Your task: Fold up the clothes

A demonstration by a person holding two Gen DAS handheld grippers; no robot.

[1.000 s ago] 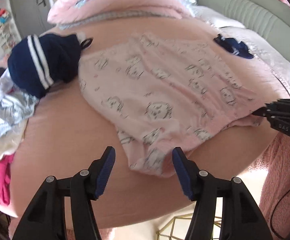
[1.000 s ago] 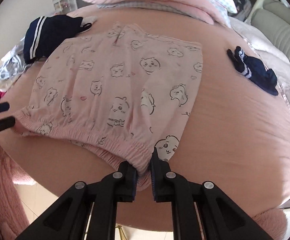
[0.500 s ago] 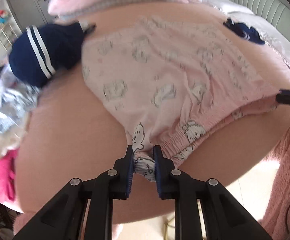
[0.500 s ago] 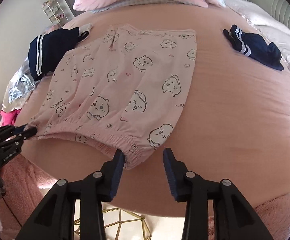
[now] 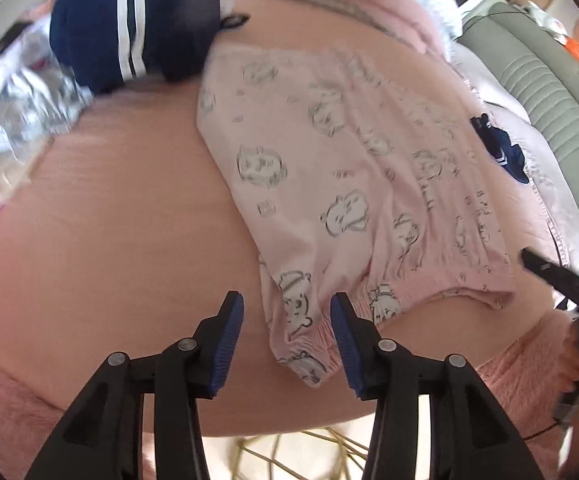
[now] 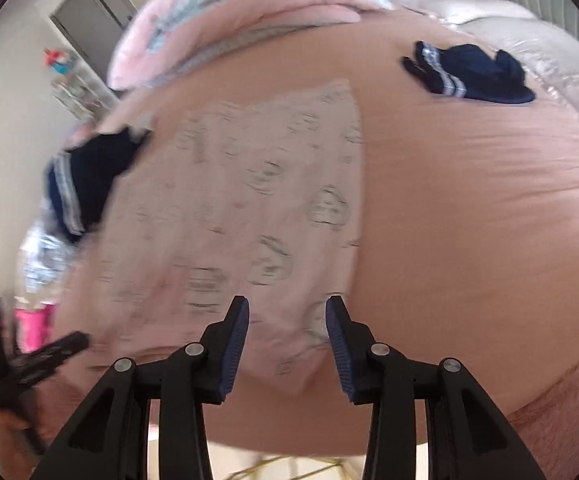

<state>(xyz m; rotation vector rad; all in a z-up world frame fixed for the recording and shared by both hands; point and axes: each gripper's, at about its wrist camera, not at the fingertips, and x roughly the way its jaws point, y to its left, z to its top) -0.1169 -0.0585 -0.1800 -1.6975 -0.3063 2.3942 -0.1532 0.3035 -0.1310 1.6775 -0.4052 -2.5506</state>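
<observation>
Right now my left gripper (image 5: pixel 286 344) has its jaws opening, the elastic waistband corner of the pink printed shorts (image 5: pixel 341 184) lying loose between the pads, unpinched. My right gripper (image 6: pixel 287 340) stands parted over the other corner, pads clear of the cloth. Those shorts lie flat on the pink bed (image 5: pixel 121 240); a navy striped garment (image 5: pixel 137 24) sits at eleven o'clock, touching them.

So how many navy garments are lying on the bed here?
2. A bigger navy garment with white stripes sits at the far left corner of the pink printed garment; a smaller navy striped piece lies apart to its right. The left-hand clothes pile may hide more.
</observation>
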